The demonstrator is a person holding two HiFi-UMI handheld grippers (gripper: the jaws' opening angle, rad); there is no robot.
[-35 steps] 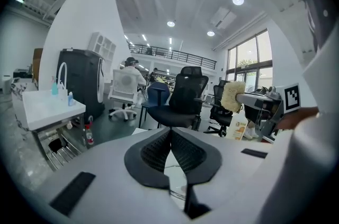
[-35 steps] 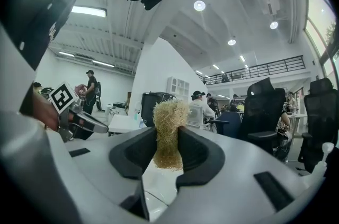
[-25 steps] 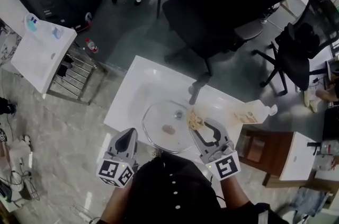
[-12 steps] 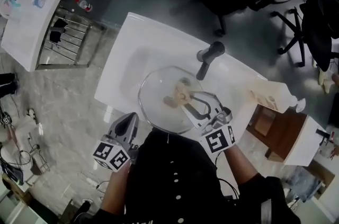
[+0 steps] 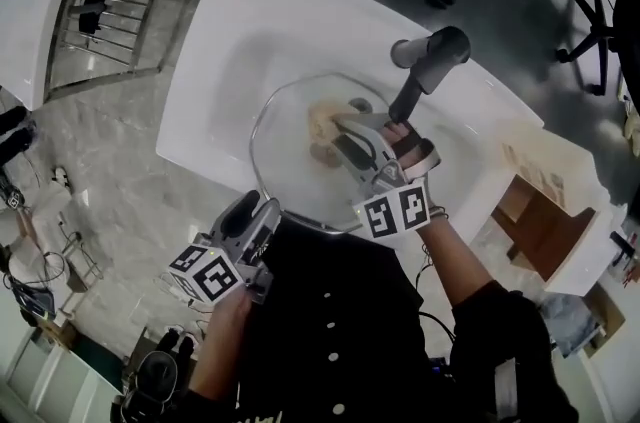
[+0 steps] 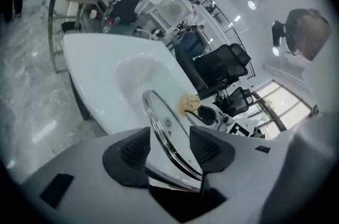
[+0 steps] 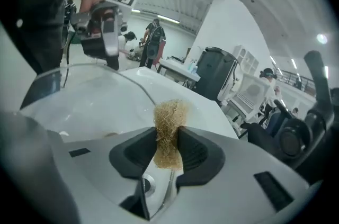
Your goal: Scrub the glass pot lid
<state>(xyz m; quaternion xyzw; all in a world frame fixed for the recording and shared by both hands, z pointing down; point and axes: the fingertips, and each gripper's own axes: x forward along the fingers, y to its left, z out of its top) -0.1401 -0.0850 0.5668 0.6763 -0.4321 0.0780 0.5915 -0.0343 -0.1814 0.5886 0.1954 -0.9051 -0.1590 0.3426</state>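
The glass pot lid (image 5: 283, 173) sits tilted in the white sink (image 5: 225, 26), with its metal rim (image 6: 165, 130) running between my left gripper's jaws. Those jaws are opening, and a gap shows on each side of the rim. My left gripper (image 5: 262, 209) is at the lid's near edge. My right gripper (image 5: 335, 126) is shut on a tan fibrous scrubber (image 5: 320, 123) that rests on the middle of the lid. In the right gripper view the scrubber (image 7: 169, 122) is pinched between the two pads, just above the lid's glass (image 7: 95, 104).
A dark faucet (image 5: 430, 51) rises at the sink's far right, close to my right hand. A wire rack (image 5: 110, 1) and a white table (image 5: 25, 11) stand to the left. A wooden cabinet (image 5: 545, 231) is at the right, and office chairs (image 5: 590, 1) beyond.
My right gripper has carried the scrubber from the lid's right edge to its middle. The left gripper has stayed at the lid's near rim. The head view has tipped down and closer.
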